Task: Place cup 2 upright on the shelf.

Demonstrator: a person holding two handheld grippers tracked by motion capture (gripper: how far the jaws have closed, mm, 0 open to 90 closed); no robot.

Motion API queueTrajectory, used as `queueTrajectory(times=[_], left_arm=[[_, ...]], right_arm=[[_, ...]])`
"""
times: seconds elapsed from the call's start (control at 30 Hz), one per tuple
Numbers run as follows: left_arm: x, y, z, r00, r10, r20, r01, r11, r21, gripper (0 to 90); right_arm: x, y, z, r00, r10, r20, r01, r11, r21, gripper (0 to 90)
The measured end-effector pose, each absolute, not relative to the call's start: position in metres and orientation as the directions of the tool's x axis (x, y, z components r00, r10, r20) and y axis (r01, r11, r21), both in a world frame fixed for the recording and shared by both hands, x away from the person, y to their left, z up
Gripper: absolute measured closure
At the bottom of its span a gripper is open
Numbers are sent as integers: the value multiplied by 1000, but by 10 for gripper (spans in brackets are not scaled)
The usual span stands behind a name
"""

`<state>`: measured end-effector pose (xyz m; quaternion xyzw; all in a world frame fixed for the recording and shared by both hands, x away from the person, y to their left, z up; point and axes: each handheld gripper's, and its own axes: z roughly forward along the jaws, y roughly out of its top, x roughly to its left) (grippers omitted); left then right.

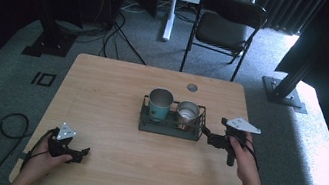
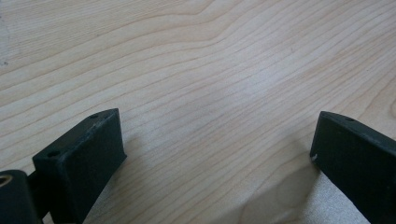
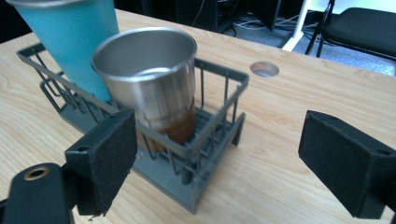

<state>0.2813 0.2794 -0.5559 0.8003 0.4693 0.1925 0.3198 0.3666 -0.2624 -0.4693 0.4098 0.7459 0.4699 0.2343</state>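
Note:
A dark wire rack point(image 1: 147, 122) stands mid-table and holds two upright cups: a teal cup point(image 1: 159, 105) on its left and a steel cup point(image 1: 187, 112) on its right. My right gripper point(image 1: 207, 134) hovers just off the rack's right end, open, nothing between its jaws. In the right gripper view the steel cup point(image 3: 154, 88) with a brown lower band stands in the rack point(image 3: 223, 68), the teal cup point(image 3: 79, 42) behind it, and my right gripper point(image 3: 219, 140) is a little short of the rack's end. My left gripper point(image 1: 84, 152) rests low near the table's front left, open over bare wood point(image 2: 217, 140).
The wooden table point(image 1: 113, 84) has a round cable hole point(image 1: 192, 87) behind the rack. A black folding chair point(image 1: 227, 24) stands beyond the far edge. A cable loop point(image 1: 12, 125) lies on the carpet at the left, with dark stand bases at both sides.

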Motion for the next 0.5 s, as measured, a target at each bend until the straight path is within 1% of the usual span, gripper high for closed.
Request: queueTrajectory(times=[0.27,0.5], left_arm=[[281,279,-556,485,874,7,628,-354,693,33],[281,279,-556,485,874,8,628,-355,692,33]], right_arm=[[362,-274,-480,-535,843,54,414,206,887,115],[354,-288,-498,-517,853,67,454,207,867,115]])
